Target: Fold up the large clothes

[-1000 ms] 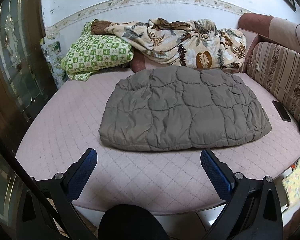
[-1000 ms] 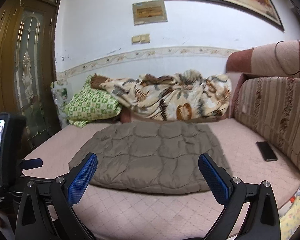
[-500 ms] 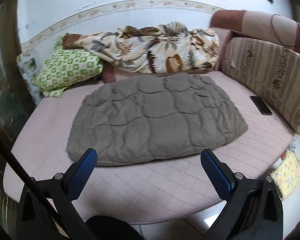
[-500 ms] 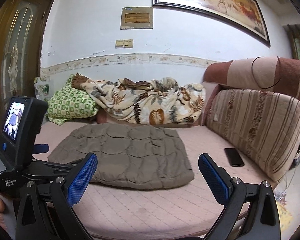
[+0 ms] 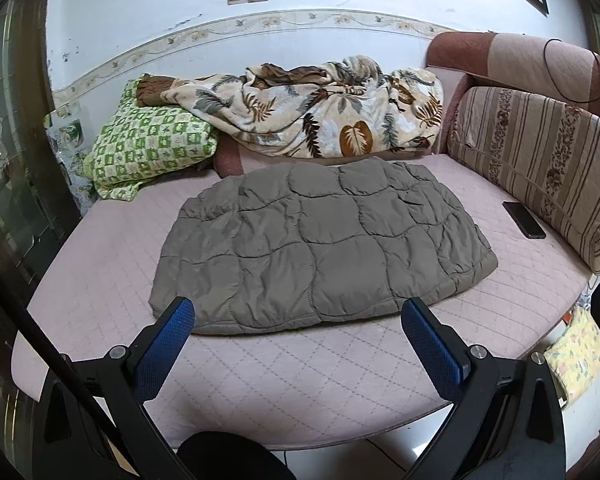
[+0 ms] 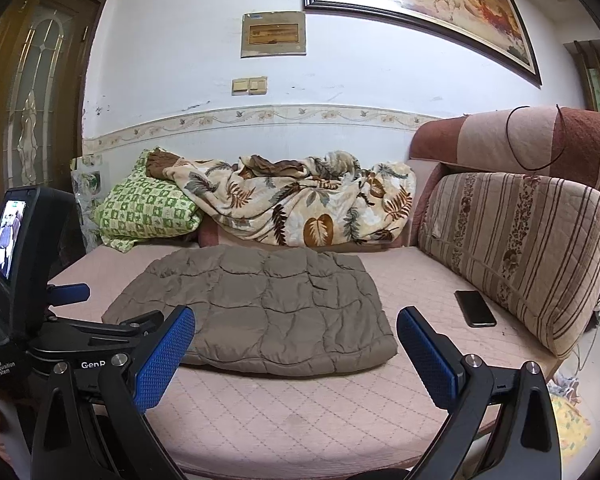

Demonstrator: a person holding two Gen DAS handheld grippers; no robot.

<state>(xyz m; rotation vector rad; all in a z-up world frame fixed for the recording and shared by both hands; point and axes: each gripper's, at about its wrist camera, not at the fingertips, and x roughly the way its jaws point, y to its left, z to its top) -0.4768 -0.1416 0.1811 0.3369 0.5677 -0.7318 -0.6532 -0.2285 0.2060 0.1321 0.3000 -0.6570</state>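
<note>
A grey-brown quilted garment [image 5: 320,244] lies folded flat in a broad rectangle on the pink sofa seat [image 5: 112,260]; the right wrist view shows it [image 6: 260,308] from lower and farther right. My left gripper [image 5: 298,318] is open, held back from the garment's near edge with nothing between its blue pads. My right gripper [image 6: 296,328] is open too, empty, hovering short of the seat's front edge. The left gripper's body and screen [image 6: 16,248] appear at the left of the right wrist view.
A leaf-print blanket [image 5: 328,108] and a green checked pillow [image 5: 148,144] are piled against the back wall. A striped cushion [image 5: 540,160] lines the right side, with a black phone [image 5: 524,219] on the seat beside it. A wooden glass door [image 6: 28,100] stands at left.
Both grippers have pulled back and tilted up from the garment, showing more wall and picture. Both stay open. The garment has not moved.
</note>
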